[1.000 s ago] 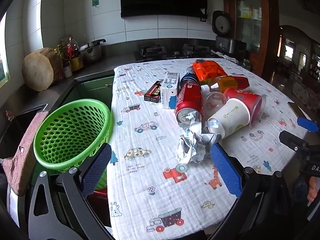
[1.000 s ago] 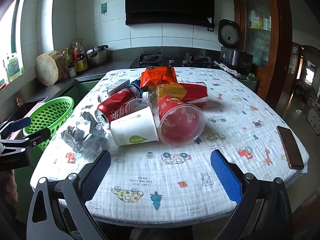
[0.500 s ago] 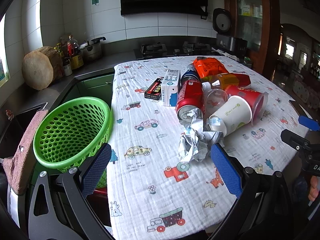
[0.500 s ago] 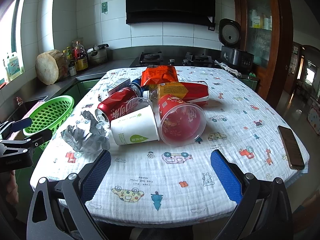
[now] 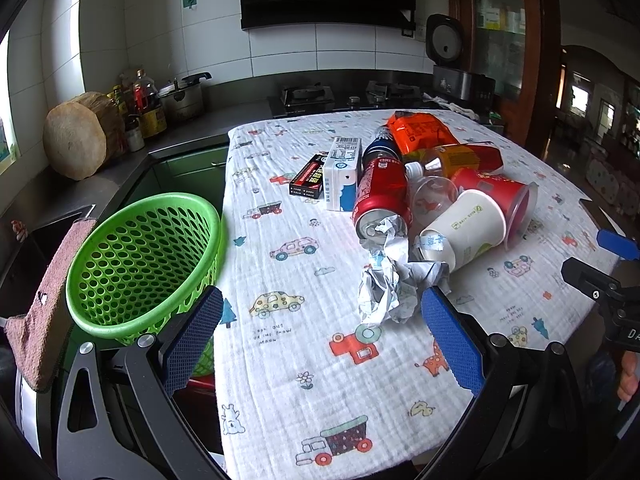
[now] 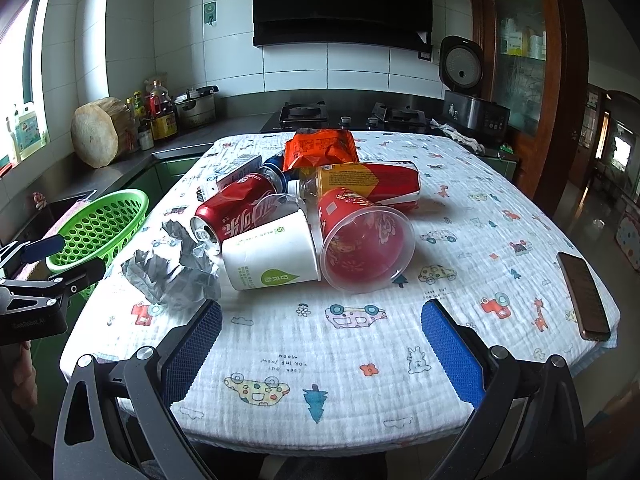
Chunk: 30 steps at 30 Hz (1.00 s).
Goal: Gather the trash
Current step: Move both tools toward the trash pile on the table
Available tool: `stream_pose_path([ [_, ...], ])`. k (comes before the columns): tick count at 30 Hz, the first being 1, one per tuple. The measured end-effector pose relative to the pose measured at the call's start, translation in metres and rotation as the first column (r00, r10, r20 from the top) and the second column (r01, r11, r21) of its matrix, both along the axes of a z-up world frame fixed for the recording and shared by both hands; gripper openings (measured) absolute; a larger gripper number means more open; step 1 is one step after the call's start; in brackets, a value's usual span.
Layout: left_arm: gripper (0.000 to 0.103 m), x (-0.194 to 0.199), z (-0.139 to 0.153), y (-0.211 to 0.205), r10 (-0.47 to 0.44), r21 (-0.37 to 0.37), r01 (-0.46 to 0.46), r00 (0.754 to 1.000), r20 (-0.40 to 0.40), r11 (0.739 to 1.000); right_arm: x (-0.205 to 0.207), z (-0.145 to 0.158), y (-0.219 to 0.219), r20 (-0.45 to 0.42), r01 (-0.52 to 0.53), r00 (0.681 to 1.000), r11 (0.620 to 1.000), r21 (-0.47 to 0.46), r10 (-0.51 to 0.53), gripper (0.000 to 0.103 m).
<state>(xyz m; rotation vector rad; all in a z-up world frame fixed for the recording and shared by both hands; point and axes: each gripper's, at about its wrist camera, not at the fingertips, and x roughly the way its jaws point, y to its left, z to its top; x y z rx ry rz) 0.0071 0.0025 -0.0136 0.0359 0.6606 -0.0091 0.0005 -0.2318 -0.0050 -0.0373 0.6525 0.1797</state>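
the left gripper (image 5: 320, 340) and the right gripper (image 6: 320, 344) both have jaws spread wide, holding nothing. just past them the crumpled grey paper ball (image 5: 394, 286) touches the pile: a white paper cup (image 6: 274, 256), red soda can (image 5: 380, 202) and clear red plastic cup (image 6: 362, 240). left of the pile the round green plastic basket (image 5: 140, 264) looks empty, so all the trash is left.

Black-framed left claw (image 5: 322, 336) and right claw (image 6: 321, 350) — blue textured pads, silver screws

White tiled walls (image 6: 180, 40) rise behind a dark counter (image 6: 224, 128) carrying a gas hob (image 6: 304, 114). A black hood (image 6: 340, 4) hangs top centre. Daylight enters a window (image 6: 16, 64) at left; a wooden cabinet (image 6: 520, 60) stands at right.
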Motion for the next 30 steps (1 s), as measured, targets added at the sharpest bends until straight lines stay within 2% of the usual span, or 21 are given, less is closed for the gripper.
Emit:
stream_pose_path([
  [30, 0.098, 0.0050, -0.0054, -0.0008, -0.009, 0.005, 0.009, 1.000, -0.015, 1.000, 0.0044, -0.0059, 0.0013, -0.009, -0.002, 1.000, 1.000, 0.000, 0.002, 0.097],
])
